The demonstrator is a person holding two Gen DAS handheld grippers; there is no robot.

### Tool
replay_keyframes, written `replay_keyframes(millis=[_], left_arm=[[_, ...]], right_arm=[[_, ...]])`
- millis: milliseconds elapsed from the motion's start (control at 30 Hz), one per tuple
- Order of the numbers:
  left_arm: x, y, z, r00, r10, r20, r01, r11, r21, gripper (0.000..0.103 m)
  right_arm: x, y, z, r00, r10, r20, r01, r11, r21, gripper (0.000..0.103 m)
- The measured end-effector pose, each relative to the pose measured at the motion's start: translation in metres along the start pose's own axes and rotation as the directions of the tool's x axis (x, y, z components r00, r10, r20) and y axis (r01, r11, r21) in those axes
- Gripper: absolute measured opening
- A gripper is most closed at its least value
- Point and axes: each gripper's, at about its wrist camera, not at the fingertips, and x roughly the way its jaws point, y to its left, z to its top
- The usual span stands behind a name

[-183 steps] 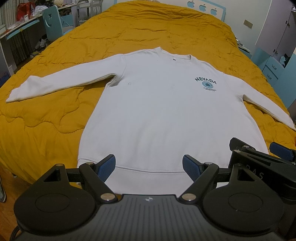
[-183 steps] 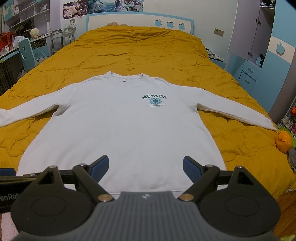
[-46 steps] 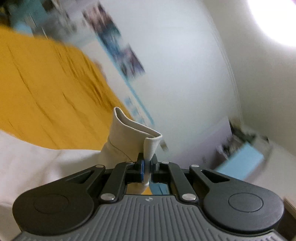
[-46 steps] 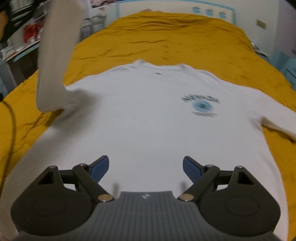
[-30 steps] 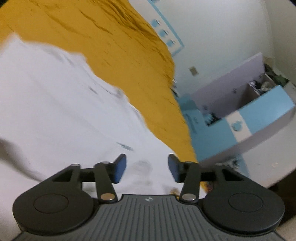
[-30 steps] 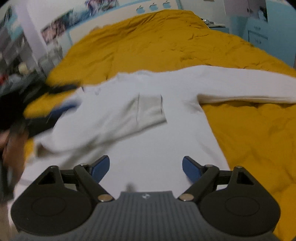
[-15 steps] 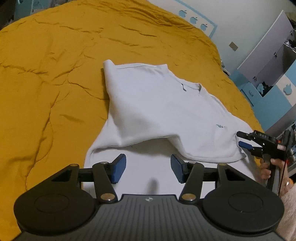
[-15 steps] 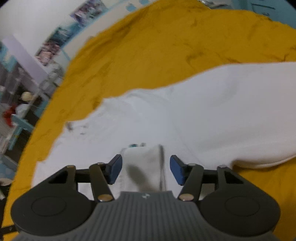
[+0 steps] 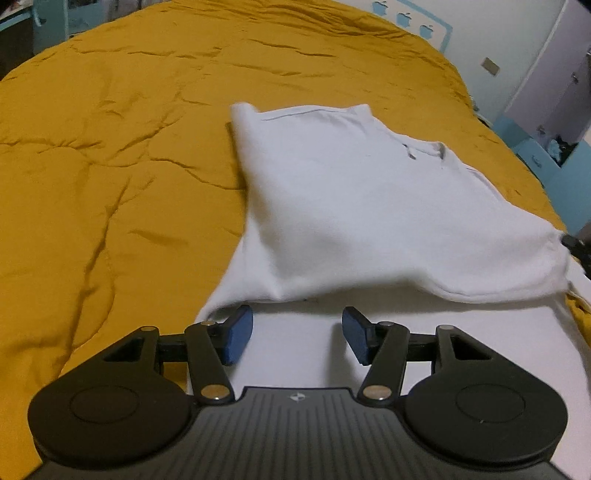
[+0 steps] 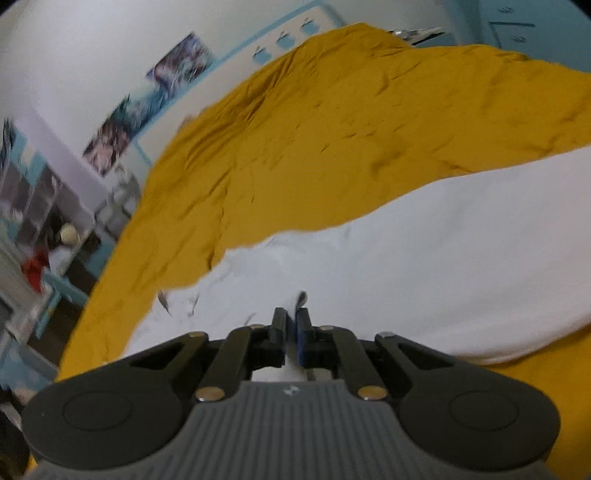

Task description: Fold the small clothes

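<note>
Left wrist view: the left tool (image 9: 297,336) hovers wide open, holding nothing, over the white sweatshirt (image 9: 354,206) on the bed (image 9: 110,147).

Right wrist view: the right tool (image 10: 290,332) pinches the sleeve cuff (image 10: 301,297); the sleeve fold seems underway, and next it should go across the body.

One white sweatshirt (image 9: 354,206) lies on one bed with a mustard quilt (image 9: 110,155). Two tongs are counted: the left tongs (image 9: 297,334) and the right tongs (image 10: 291,332). Three apple shapes (image 9: 404,16) mark the headboard.

Bed with mustard quilt (image 9: 110,155) carries a partly folded white sweatshirt (image 9: 351,206)
</note>
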Motion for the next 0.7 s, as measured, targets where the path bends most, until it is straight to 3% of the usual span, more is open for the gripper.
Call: replay_keyframes(millis=[67, 167, 333, 400, 467, 533, 633, 700], left_arm=[[0.000, 0.000, -0.001, 1.000, 0.006, 0.007, -0.006, 1.000, -0.018, 0.066], [-0.002, -0.005, -0.002, 1.000, 0.025, 0.014, -0.025, 1.000, 0.002, 0.071], [-0.002, -0.009, -0.002, 0.998, 0.055, -0.012, -0.055, 0.998, 0.003, 0.071], [-0.012, -0.012, -0.002, 1.000, 0.022, -0.004, -0.022, 1.000, -0.006, 0.071], [-0.023, -0.016, -0.002, 1.000, -0.017, 0.019, 0.017, 1.000, -0.020, 0.071], [-0.032, -0.024, 0.001, 0.998, -0.040, 0.051, 0.041, 0.999, -0.015, 0.071], [-0.031, -0.034, 0.008, 0.994, -0.059, 0.092, 0.059, 0.998, -0.001, 0.079], [-0.020, -0.039, 0.012, 0.994, -0.052, 0.091, 0.054, 0.999, -0.011, 0.080]], right_arm=[[0.002, -0.010, -0.001, 0.998, -0.063, -0.001, 0.063, 0.998, -0.013, 0.000], [0.018, -0.032, -0.007, 0.996, -0.062, -0.071, 0.067, 0.995, 0.079, 0.000], [0.026, -0.030, -0.009, 0.993, -0.110, -0.053, 0.113, 0.992, 0.058, 0.001], [0.020, -0.022, -0.009, 0.988, -0.153, -0.029, 0.153, 0.988, 0.025, 0.006], [0.004, -0.009, -0.010, 0.985, -0.171, 0.038, 0.173, 0.984, -0.044, 0.023], [-0.013, -0.001, -0.015, 0.991, -0.114, 0.068, 0.121, 0.987, -0.102, 0.036], [-0.020, 0.015, -0.028, 1.000, 0.023, 0.012, -0.021, 0.988, -0.155, 0.036], [-0.013, 0.025, -0.039, 0.996, 0.056, -0.063, -0.067, 0.981, -0.185, 0.036]])
